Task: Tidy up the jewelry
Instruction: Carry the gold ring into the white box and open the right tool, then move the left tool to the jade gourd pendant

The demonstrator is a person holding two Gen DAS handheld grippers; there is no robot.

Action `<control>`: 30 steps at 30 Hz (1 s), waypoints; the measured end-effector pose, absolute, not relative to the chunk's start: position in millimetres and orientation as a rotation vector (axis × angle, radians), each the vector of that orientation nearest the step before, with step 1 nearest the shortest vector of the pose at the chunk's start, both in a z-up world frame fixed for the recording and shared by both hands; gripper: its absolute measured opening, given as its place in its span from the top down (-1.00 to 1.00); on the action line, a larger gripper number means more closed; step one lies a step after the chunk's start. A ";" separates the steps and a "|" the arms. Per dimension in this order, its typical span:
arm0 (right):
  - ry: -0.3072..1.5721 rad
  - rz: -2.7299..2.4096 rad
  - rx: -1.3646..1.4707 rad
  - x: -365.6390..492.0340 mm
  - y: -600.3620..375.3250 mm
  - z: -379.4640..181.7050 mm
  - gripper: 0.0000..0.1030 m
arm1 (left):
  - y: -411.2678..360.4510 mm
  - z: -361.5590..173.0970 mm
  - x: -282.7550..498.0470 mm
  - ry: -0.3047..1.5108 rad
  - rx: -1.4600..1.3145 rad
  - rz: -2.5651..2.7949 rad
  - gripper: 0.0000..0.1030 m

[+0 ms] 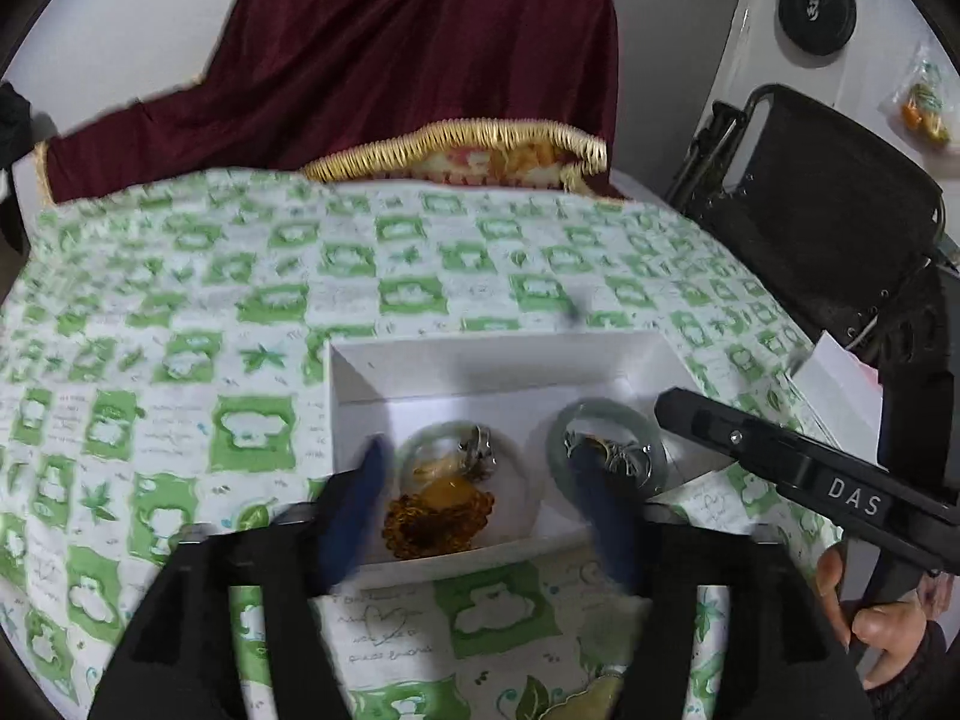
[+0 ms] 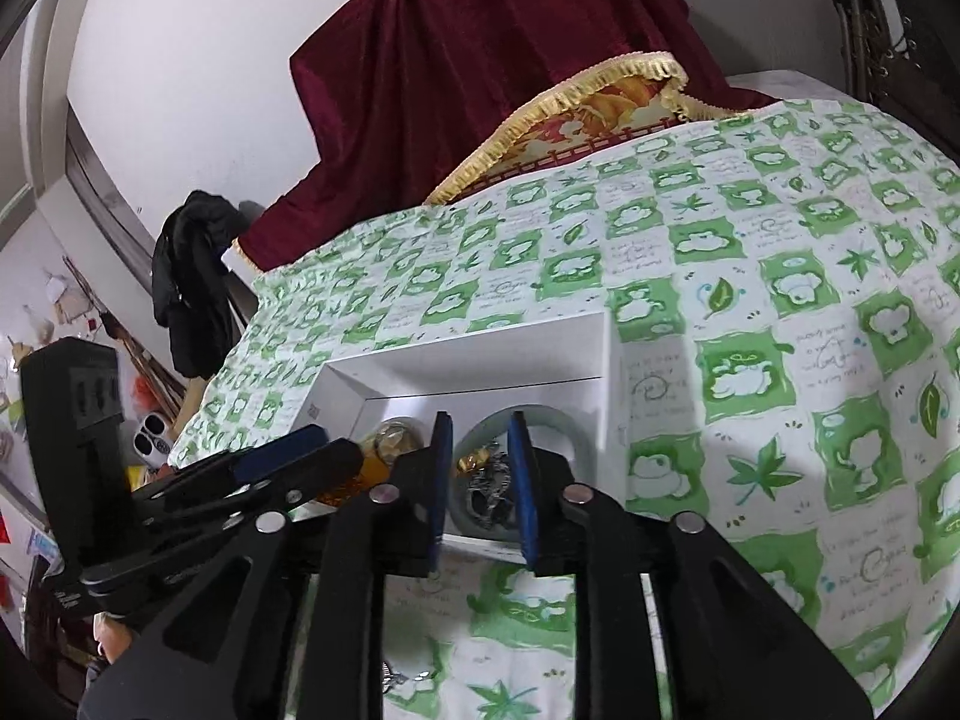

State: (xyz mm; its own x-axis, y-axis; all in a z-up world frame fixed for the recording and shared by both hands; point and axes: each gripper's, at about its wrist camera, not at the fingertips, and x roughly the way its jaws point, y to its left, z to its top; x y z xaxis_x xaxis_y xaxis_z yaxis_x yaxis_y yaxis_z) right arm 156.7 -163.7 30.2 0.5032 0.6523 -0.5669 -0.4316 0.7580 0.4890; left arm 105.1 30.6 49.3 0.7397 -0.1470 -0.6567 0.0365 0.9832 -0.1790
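Note:
A white open box (image 1: 480,372) sits on the green-and-white cloth. In it lie two pale jade bangles: a left one (image 1: 414,438) ringing an amber bead bracelet (image 1: 438,516) and a silver piece (image 1: 477,450), and a right one (image 1: 654,438) with silver jewelry (image 1: 624,459) inside. My left gripper (image 1: 480,498) is open, its blue fingers straddling the left bangle. My right gripper (image 2: 480,480) is open over the right bangle (image 2: 570,426) and its silver jewelry (image 2: 489,480), holding nothing. The box also shows in the right wrist view (image 2: 480,354).
A maroon cloth with gold fringe (image 1: 390,60) covers something at the table's far edge. A black folding chair (image 1: 840,210) stands at the right. A small jewelry piece (image 1: 594,690) lies on the cloth near me. Clutter (image 2: 90,360) lies off the table's left.

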 end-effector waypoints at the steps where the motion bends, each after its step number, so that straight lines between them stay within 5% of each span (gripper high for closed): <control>1: 0.802 0.666 0.315 156.2 -166.5 30.0 0.60 | 30.4 52.9 100.1 0.704 -0.155 -0.098 -0.74; 4: 0.751 0.657 0.346 150.9 -175.3 34.6 0.36 | 34.2 64.7 84.3 0.621 -0.140 -0.053 -0.93; 8: 0.687 0.630 0.377 141.0 -186.4 39.8 -0.20 | 52.0 64.6 76.9 0.596 -0.185 -0.012 -0.93; 14: 0.673 0.586 0.403 128.0 -199.9 38.0 -0.63 | 78.9 46.8 70.7 0.646 -0.239 0.102 -0.93; 30: 0.730 0.535 0.424 103.2 -216.9 27.3 -0.87 | 30.3 29.9 35.3 0.737 -0.077 0.025 -0.93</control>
